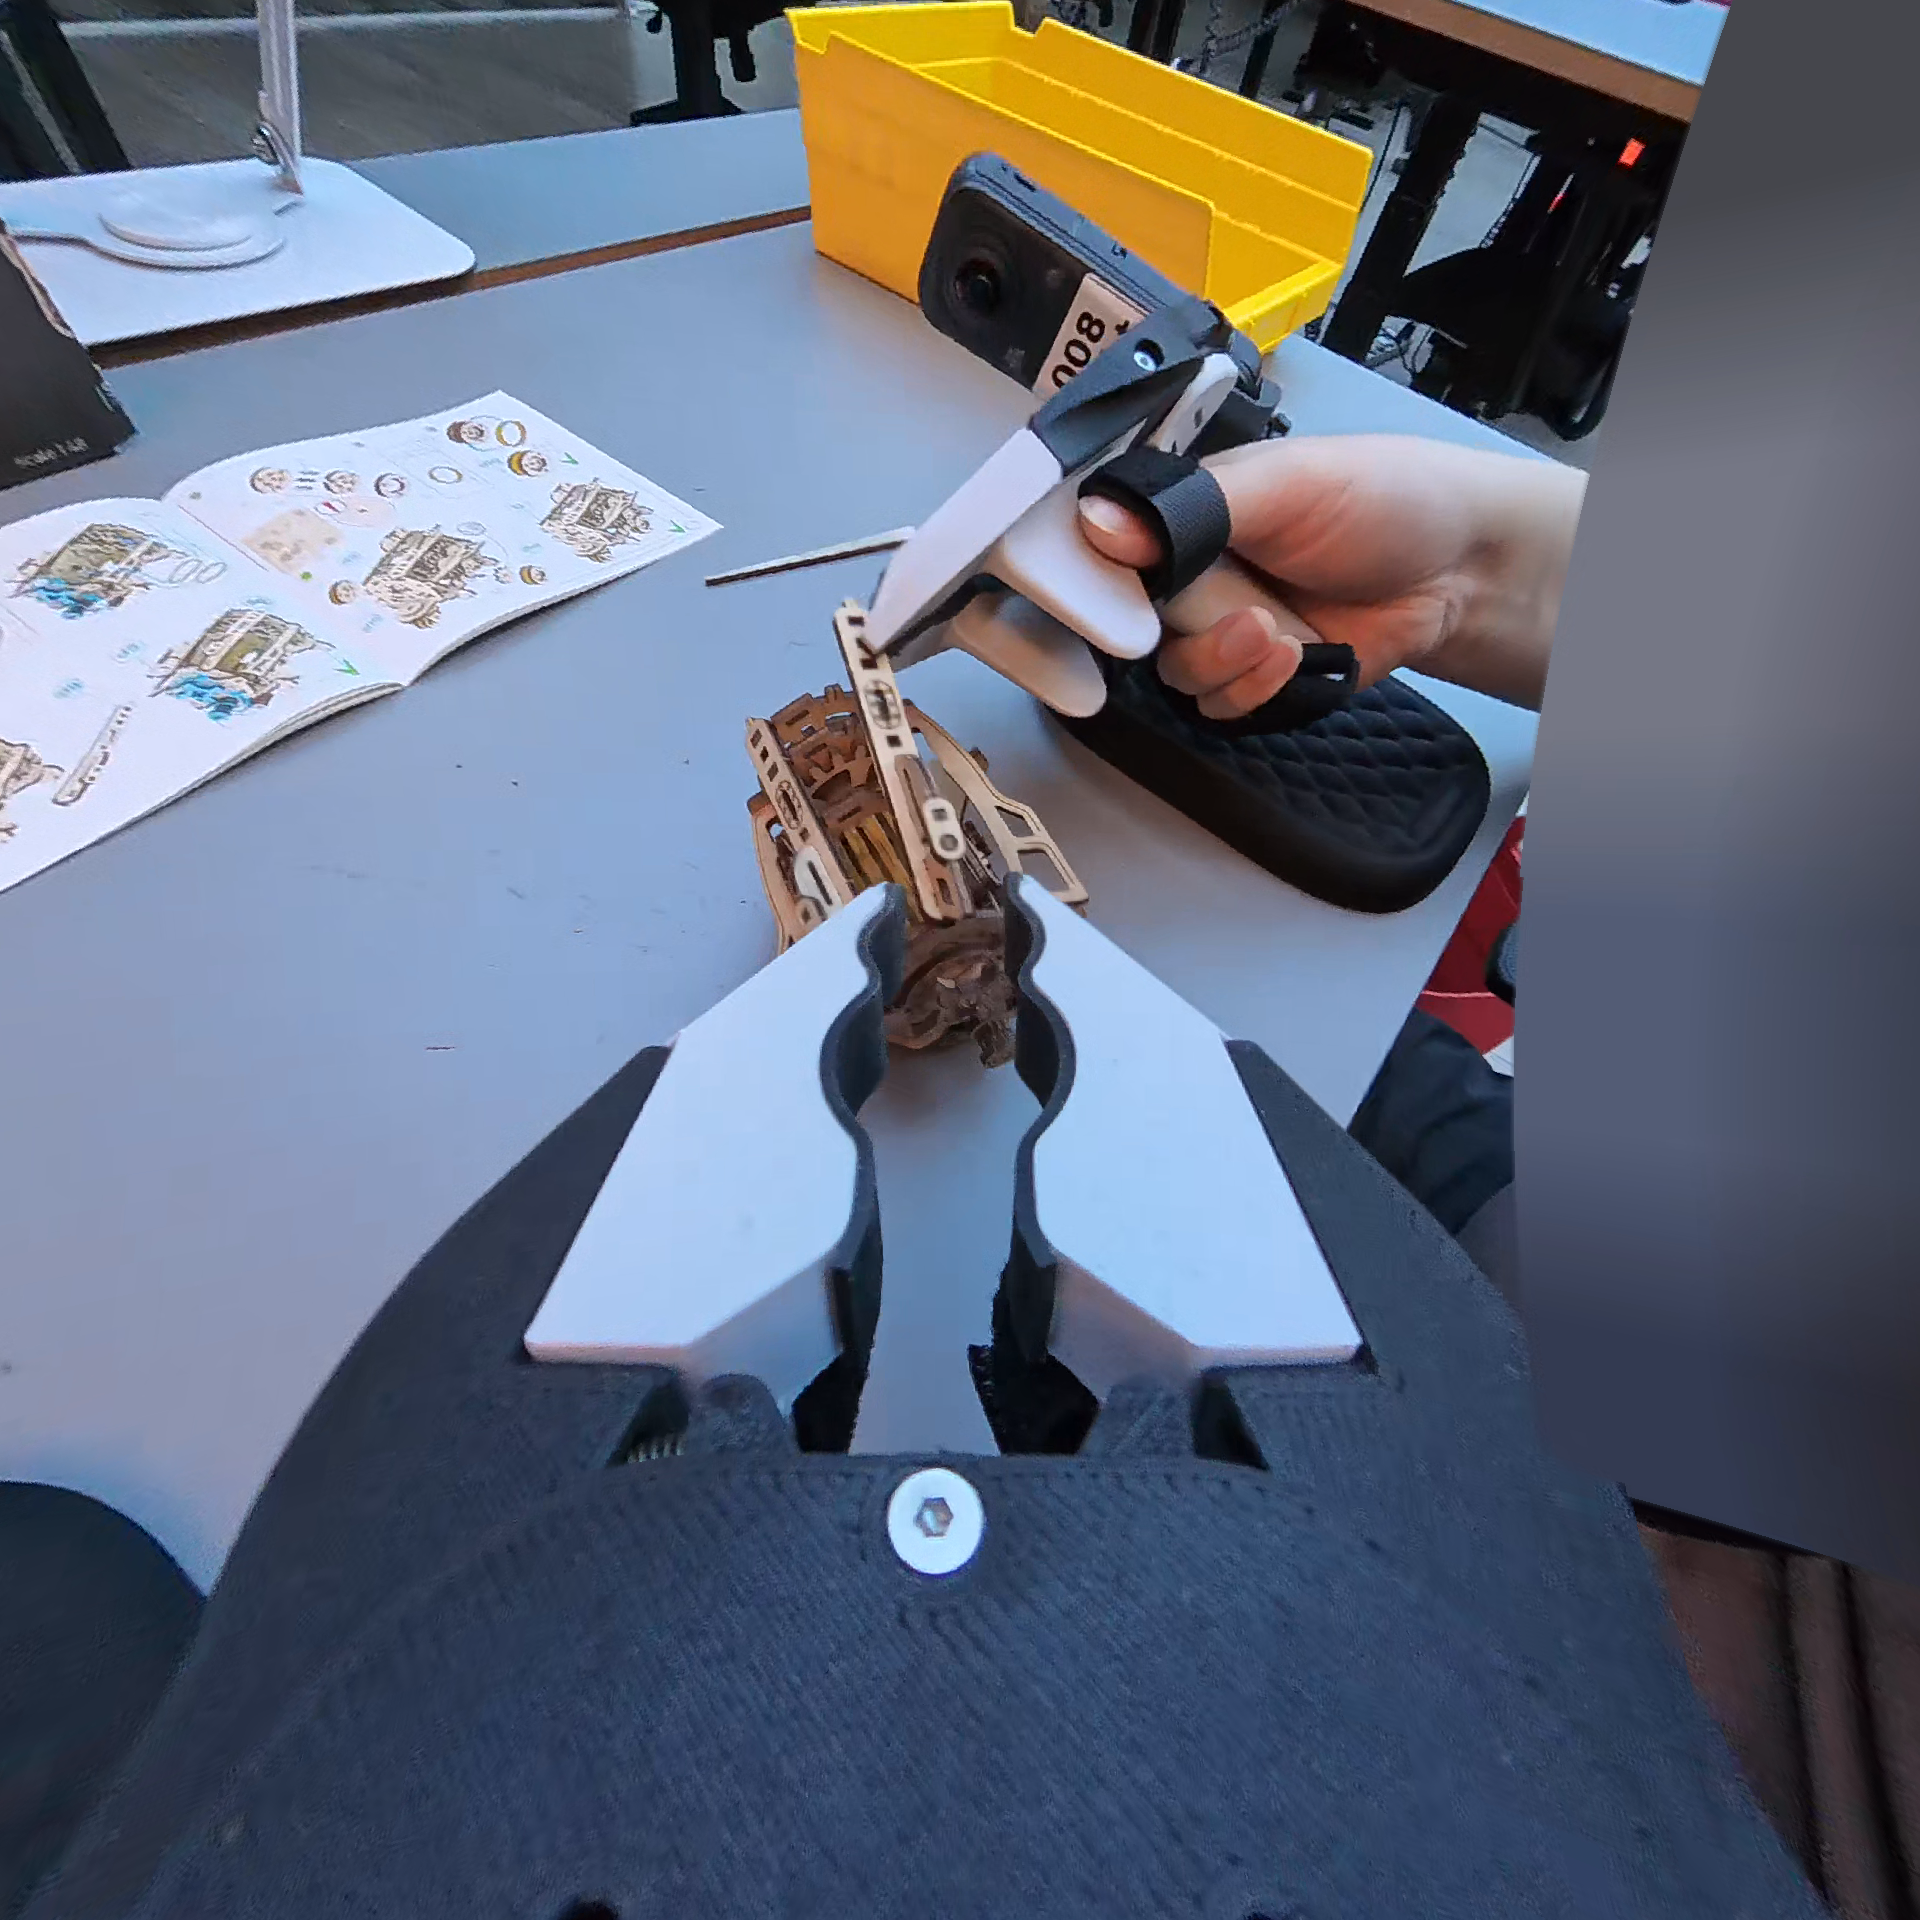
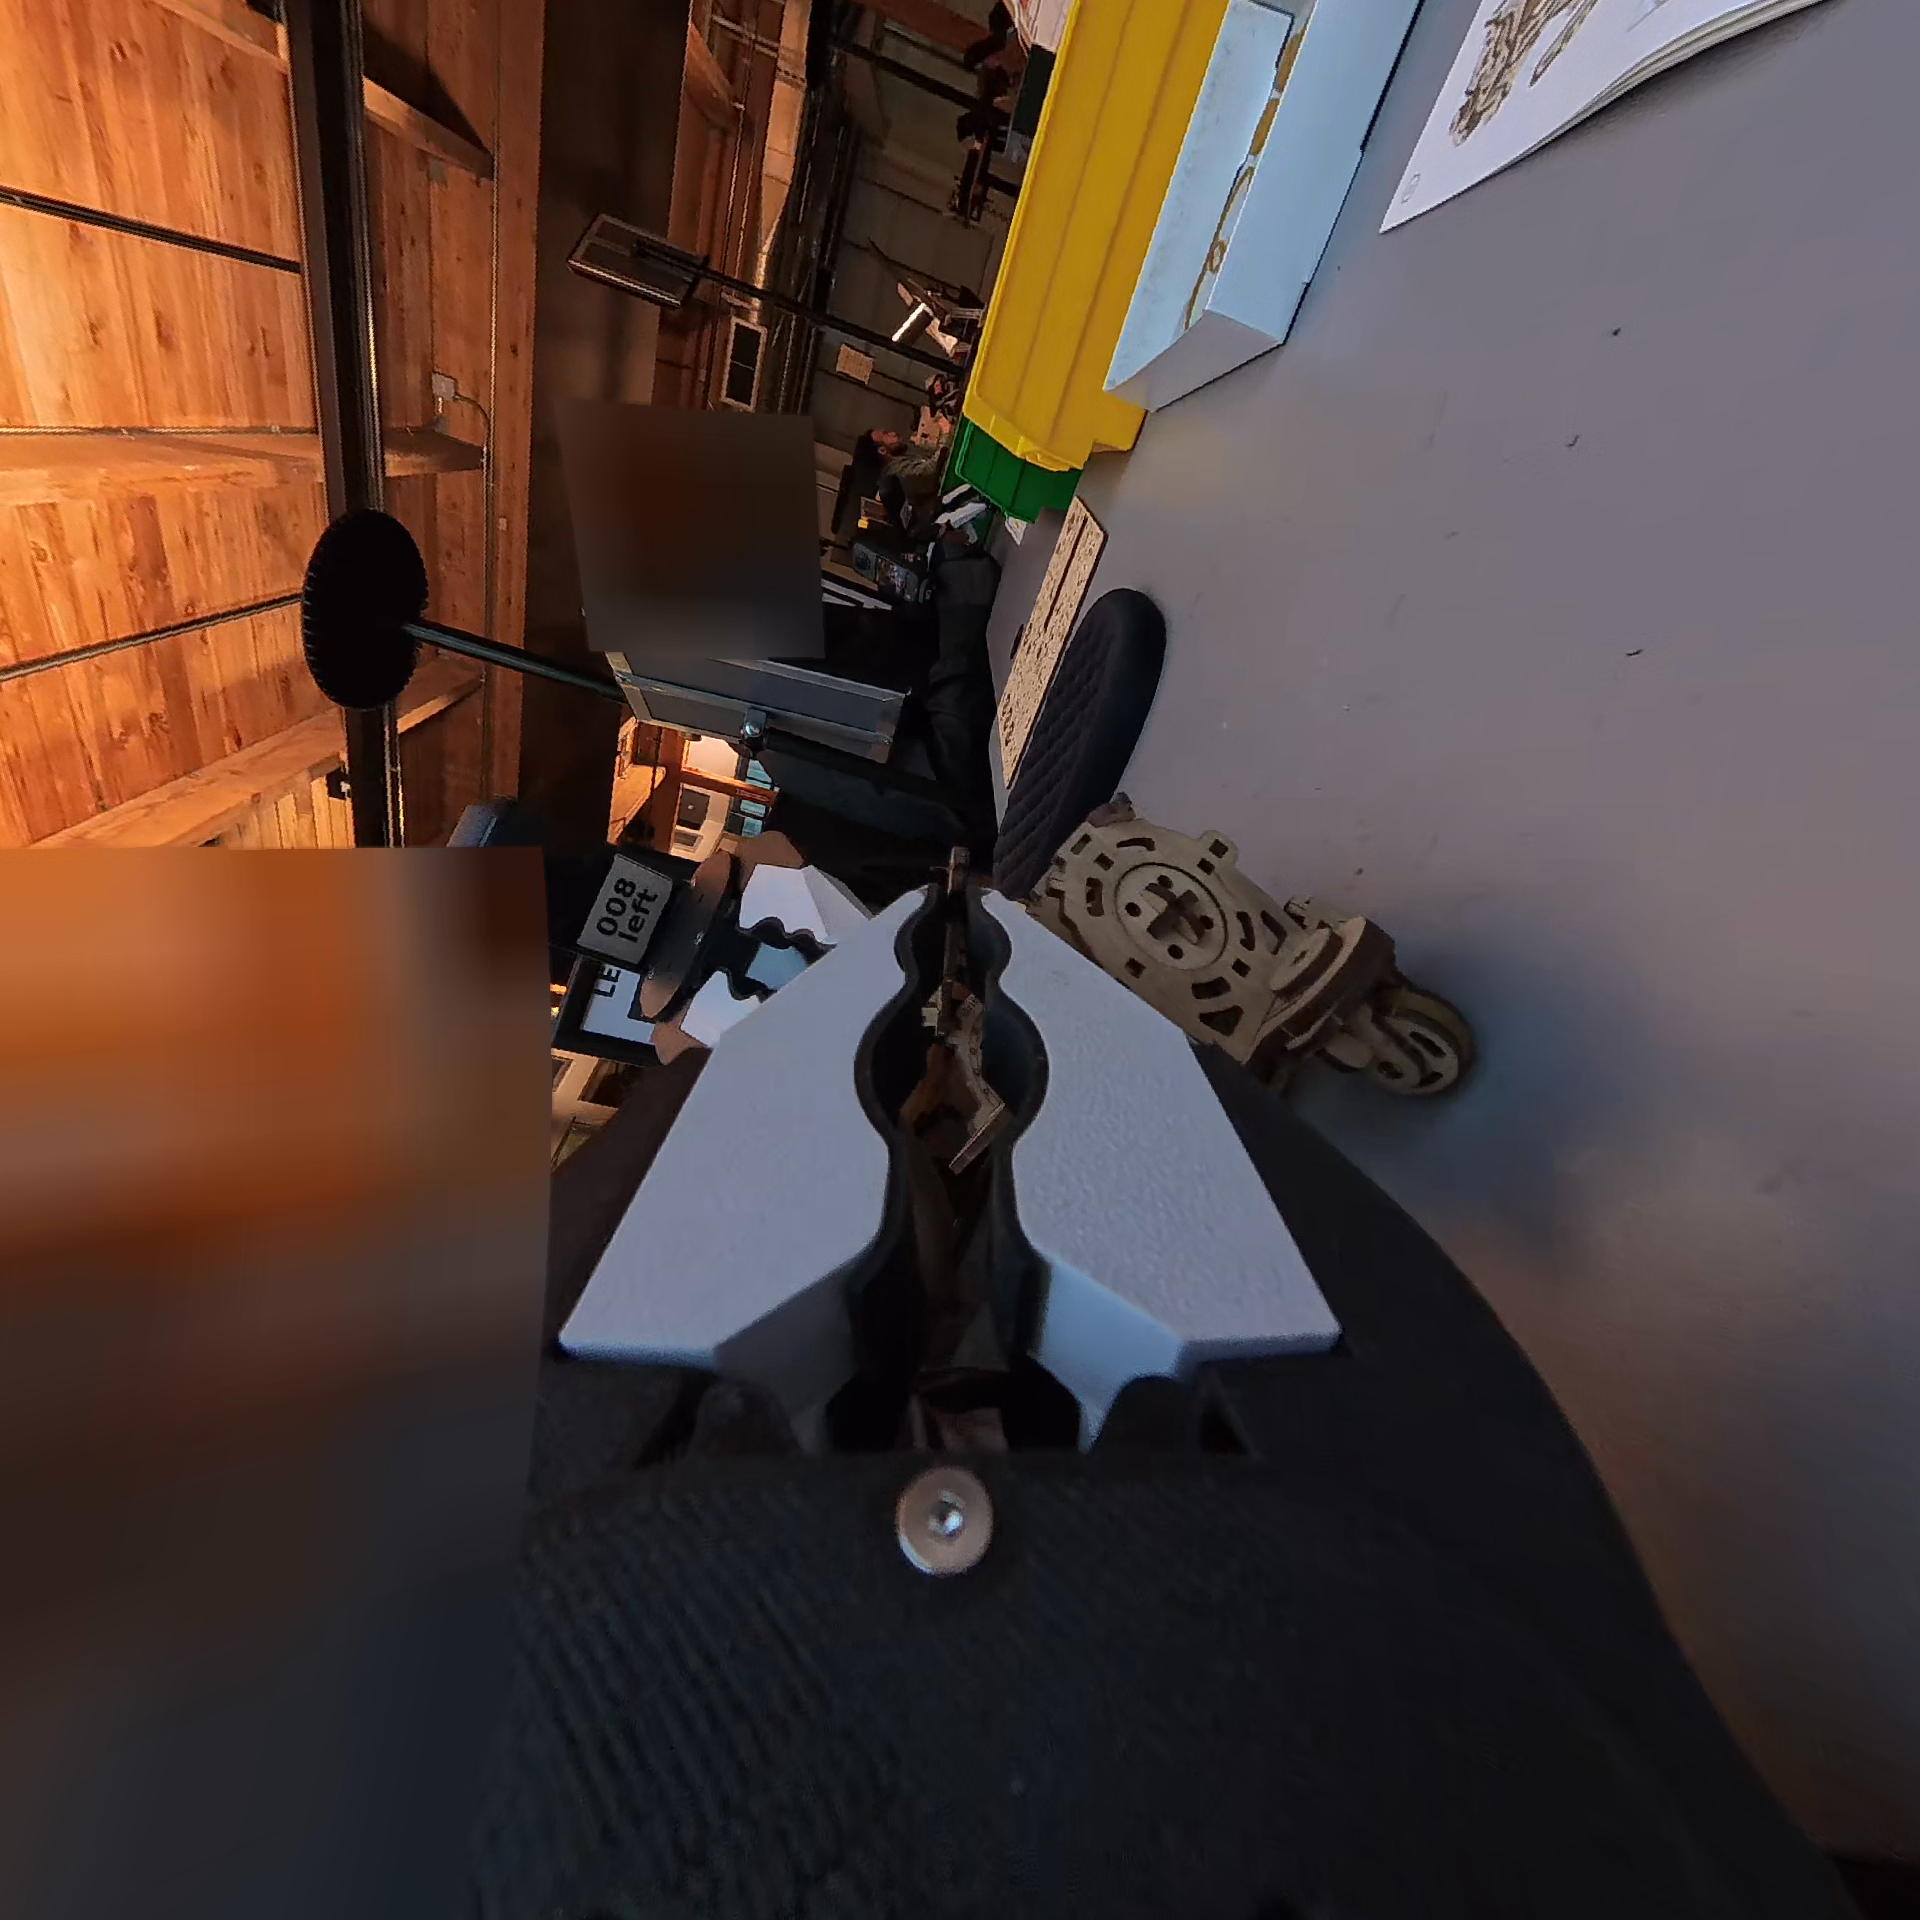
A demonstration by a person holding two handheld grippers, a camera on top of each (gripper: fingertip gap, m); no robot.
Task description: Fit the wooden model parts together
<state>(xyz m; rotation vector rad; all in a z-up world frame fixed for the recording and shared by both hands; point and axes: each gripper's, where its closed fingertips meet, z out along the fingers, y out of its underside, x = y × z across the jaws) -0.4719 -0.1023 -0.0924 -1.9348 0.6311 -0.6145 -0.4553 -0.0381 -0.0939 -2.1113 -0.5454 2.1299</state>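
A part-built wooden model with wheels lies on the grey table; it also shows in the right wrist view. My right gripper, held by a hand, is shut on a flat slotted wooden strip and holds it tilted over the model. I cannot tell whether strip and model touch. In the right wrist view the strip sits edge-on between the closed right gripper. My left gripper is open and empty, its tips just short of the model's near end; it also shows farther off.
An open instruction booklet lies at the left and a thin wooden stick beside it. A yellow bin stands at the back. A black padded rest lies under the hand. A white lamp base is back left. About 7 centimetres separates my left fingertips from my right.
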